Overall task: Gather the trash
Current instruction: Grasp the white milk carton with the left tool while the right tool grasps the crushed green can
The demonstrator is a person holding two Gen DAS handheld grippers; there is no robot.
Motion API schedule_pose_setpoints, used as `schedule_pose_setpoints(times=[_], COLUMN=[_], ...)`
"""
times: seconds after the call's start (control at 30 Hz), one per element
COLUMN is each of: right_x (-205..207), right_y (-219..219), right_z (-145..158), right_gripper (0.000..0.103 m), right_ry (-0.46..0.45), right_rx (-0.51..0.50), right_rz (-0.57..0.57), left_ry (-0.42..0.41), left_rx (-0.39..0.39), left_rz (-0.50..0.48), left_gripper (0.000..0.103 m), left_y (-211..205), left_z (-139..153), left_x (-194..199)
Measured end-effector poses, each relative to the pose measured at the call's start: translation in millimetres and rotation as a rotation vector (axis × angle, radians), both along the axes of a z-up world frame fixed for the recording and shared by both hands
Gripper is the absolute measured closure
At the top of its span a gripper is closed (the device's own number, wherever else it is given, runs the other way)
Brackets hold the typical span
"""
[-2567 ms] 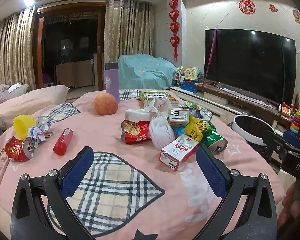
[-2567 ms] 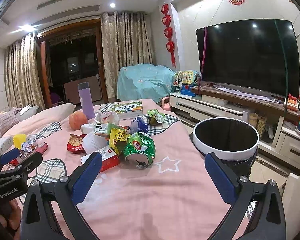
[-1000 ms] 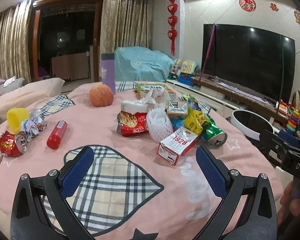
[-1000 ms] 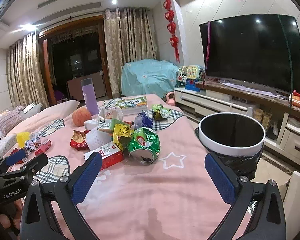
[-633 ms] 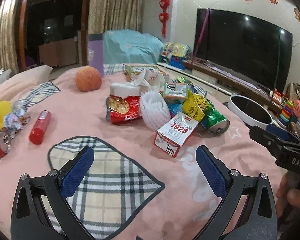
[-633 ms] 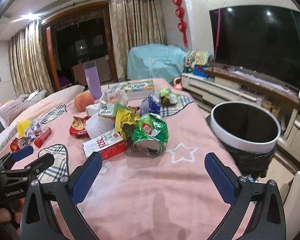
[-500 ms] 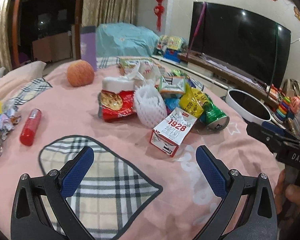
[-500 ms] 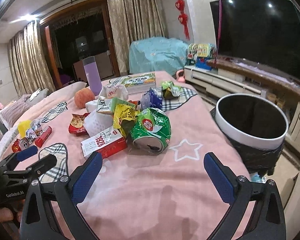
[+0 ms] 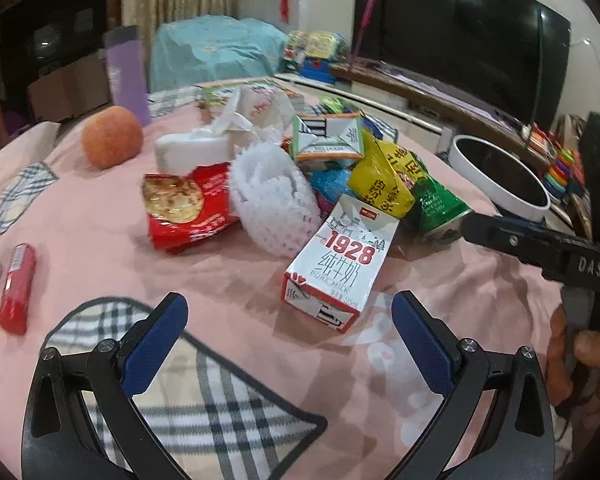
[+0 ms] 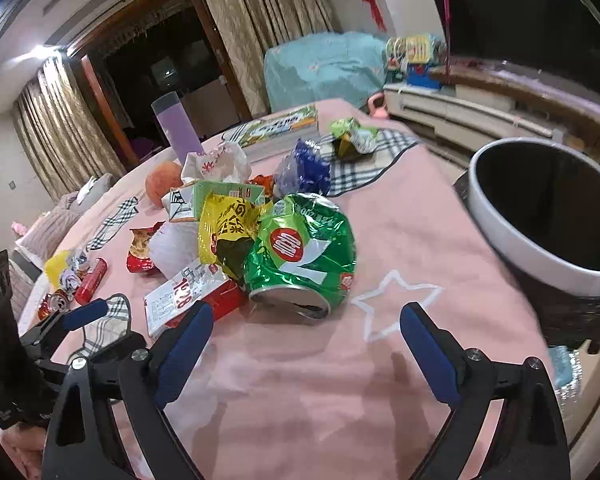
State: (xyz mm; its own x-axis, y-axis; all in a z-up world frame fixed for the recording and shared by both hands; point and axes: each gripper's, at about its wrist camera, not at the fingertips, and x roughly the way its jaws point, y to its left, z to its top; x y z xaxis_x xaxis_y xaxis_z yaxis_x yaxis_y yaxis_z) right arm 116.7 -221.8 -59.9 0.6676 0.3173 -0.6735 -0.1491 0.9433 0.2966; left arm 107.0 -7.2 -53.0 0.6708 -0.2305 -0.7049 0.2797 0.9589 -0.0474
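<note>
Pink cloth with plaid patches covers the desk, all the trash heaped mid-surface. My left gripper has jaws spread wide, nothing between them, aimed at the milk carton lying flat just ahead, nearest piece so likely first pick on that side. My right gripper is also gaping and empty, lined up on the crushed green can lying on its side right in front. Behind these: yellow wrapper draped on the can, white foam net, red snack bag, green carton on top. Peach and purple bottle further back, probably not trash. Off left, a red tube lies apart. Bin stands off the desk edge to the right, open, close to the can so the drop is short.
</note>
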Motion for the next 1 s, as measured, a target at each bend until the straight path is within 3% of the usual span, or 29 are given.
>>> schedule_pose_setpoints(times=[0.4,0.5,0.57,1.0], right_x=[39.6,46.6,47.9,12.3], right_y=[2.6,1.3,-0.1,-33.4], right_z=[-14.9,-20.5,-20.0,-6.0], right_gripper=[0.011,0.02,0.024,0.026], right_ry=[0.102,0.126,0.123,0.058], right_rx=[0.081,0.094,0.098,0.104], right_rz=[0.058,0.055,0.056,-0.007], left_ry=[0.038,0.051,0.074,0.015], left_rx=[0.008,0.008,0.01,-0.051], left_rz=[-0.143,-0.173,-0.192,-0.189], left_gripper=[0.003,0.025,0.05,0.057], left_y=[-17.2,-24.4,-26.8,-46.6], left_z=[-5.0,-6.5,-9.7,3.3], left_x=[28.1,31.2,32.1,-1.0])
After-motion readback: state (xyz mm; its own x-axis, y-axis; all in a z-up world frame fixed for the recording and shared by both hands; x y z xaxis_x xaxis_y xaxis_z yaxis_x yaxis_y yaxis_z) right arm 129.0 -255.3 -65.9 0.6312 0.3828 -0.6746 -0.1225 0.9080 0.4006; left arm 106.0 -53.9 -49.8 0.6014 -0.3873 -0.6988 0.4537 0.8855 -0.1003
